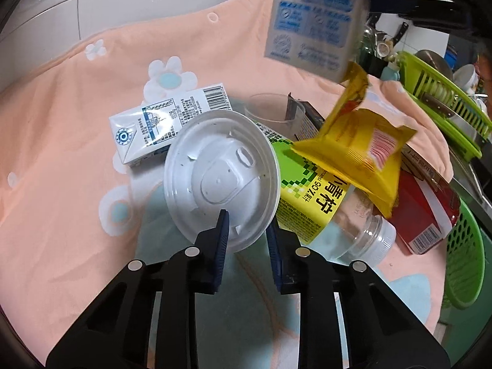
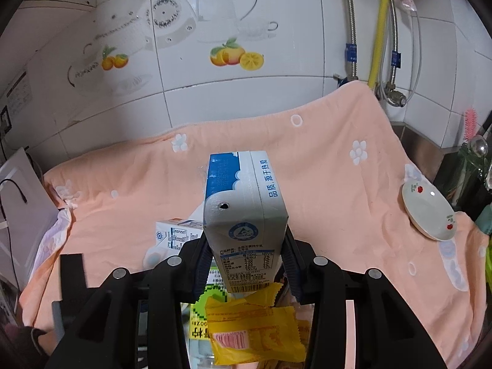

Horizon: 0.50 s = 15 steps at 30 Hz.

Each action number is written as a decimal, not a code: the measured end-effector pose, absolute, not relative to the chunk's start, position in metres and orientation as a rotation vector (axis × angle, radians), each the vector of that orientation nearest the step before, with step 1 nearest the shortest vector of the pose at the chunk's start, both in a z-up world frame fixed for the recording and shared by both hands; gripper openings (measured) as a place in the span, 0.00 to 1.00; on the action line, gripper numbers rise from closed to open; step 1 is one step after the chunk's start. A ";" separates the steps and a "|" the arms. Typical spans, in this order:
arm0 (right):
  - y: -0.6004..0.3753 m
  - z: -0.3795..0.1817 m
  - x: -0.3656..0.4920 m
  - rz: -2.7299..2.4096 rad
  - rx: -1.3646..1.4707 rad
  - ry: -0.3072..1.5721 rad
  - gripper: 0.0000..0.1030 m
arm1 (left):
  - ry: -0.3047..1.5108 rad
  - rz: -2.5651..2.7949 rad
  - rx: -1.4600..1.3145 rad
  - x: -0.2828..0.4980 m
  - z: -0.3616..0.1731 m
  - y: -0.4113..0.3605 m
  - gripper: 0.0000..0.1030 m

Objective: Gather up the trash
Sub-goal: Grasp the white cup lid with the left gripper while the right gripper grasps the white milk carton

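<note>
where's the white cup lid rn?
Left wrist view, centre: the white cup lid sits between the left claw fingers, on the peach cloth, with the small milk carton behind-left and the green-label bottle right.

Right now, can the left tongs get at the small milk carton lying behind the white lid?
Probably not directly. The left tongs are closed on the white lid, which covers the near end of the small milk carton; its far side lies free.

A: Left gripper [image 1: 247,230], what's it look like?
B: Black angular frame w/ cutouts, round silver bolts, ribbed dark-blue pads [image 1: 222,246].
A: Right gripper [image 2: 246,261]?
B: Same build; black frame, silver bolts, blue ribbed pads.
</note>
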State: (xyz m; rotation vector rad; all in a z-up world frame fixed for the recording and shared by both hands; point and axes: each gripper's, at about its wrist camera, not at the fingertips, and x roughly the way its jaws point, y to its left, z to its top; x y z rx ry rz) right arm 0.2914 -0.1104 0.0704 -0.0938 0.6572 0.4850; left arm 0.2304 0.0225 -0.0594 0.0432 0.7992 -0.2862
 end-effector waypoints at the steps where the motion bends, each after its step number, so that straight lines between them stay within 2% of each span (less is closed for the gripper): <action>1: -0.113 0.073 0.288 0.485 -0.091 0.649 0.39 | 0.793 -0.286 0.047 0.229 -0.058 0.022 0.16; 7: -0.124 0.084 0.276 0.476 -0.061 0.614 0.39 | 0.744 -0.267 0.085 0.216 -0.046 0.021 0.09; 15: -0.145 0.102 0.250 0.472 -0.009 0.563 0.39 | 0.719 -0.291 0.010 0.192 -0.025 0.032 0.07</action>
